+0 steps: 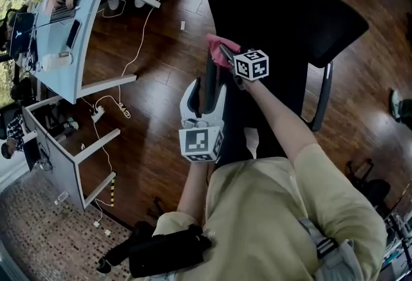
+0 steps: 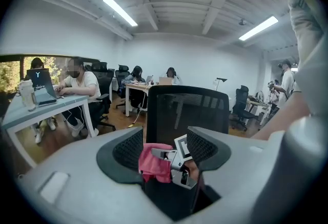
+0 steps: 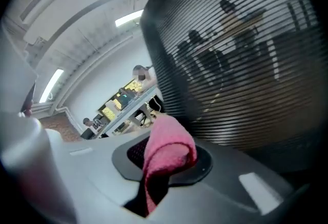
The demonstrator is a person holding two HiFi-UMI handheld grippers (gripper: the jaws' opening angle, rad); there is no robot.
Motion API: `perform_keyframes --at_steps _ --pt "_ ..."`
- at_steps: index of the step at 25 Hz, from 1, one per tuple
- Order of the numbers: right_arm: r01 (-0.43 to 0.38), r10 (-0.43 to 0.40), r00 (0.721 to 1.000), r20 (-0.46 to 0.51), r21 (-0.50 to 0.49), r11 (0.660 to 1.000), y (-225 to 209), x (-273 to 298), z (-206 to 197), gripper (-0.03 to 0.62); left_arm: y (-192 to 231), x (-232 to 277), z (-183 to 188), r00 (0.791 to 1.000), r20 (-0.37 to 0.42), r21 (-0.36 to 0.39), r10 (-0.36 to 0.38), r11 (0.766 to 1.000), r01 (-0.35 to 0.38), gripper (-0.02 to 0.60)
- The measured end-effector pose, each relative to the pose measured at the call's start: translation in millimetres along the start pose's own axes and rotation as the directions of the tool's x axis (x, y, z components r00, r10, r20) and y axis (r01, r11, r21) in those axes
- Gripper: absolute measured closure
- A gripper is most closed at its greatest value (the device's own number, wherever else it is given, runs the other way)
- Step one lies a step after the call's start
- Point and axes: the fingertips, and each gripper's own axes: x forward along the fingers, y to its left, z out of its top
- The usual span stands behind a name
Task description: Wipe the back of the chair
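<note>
Pink cloth (image 3: 169, 152) pinched in R gripper (image 1: 217, 49) at mesh chair back (image 3: 241, 64); L gripper (image 1: 207, 87) spread wide; wood floor (image 1: 161, 112).

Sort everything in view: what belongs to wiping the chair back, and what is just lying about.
Part of the job:
chair back
pink cloth
right gripper, shut on the cloth
left gripper, open

Just lying about:
desk with a laptop
white cables on the floor
power strip
</note>
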Motion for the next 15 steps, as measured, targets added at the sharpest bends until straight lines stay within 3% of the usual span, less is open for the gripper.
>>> perform_keyframes --at_steps 2,4,6,8,11,13,15 --pt "0.103 -0.104 0.994 0.033 0.027 0.994 -49 -30 4 0.551 -3 8 -6 1.000 -0.002 -0.005 -0.014 1.000 0.014 0.334" --pt "0.238 -0.243 0.967 0.069 0.079 0.968 -107 -83 5 0.551 -12 17 -7 0.999 0.004 -0.007 -0.042 0.999 0.042 0.334" --pt "0.368 -0.384 0.918 0.104 0.142 0.919 -160 -152 6 0.551 -23 26 -2 0.997 0.015 -0.006 -0.075 0.997 0.075 0.334" --pt "0.481 -0.510 0.851 0.130 0.200 0.854 -204 -229 5 0.551 -36 34 5 0.994 0.026 -0.005 -0.108 0.994 0.108 0.334" --pt "0.594 -0.639 0.757 0.137 0.262 0.760 -248 -326 -1 0.551 -56 46 12 0.988 0.036 -0.003 -0.150 0.989 0.150 0.334" --pt "0.613 -0.659 0.739 0.141 0.266 0.744 -260 -356 -2 0.551 -65 50 15 0.986 0.040 -0.003 -0.163 0.987 0.163 0.334" --pt "0.594 -0.633 0.761 0.141 0.239 0.768 -257 -353 -3 0.551 -70 51 16 0.986 0.041 -0.004 -0.164 0.986 0.164 0.334"
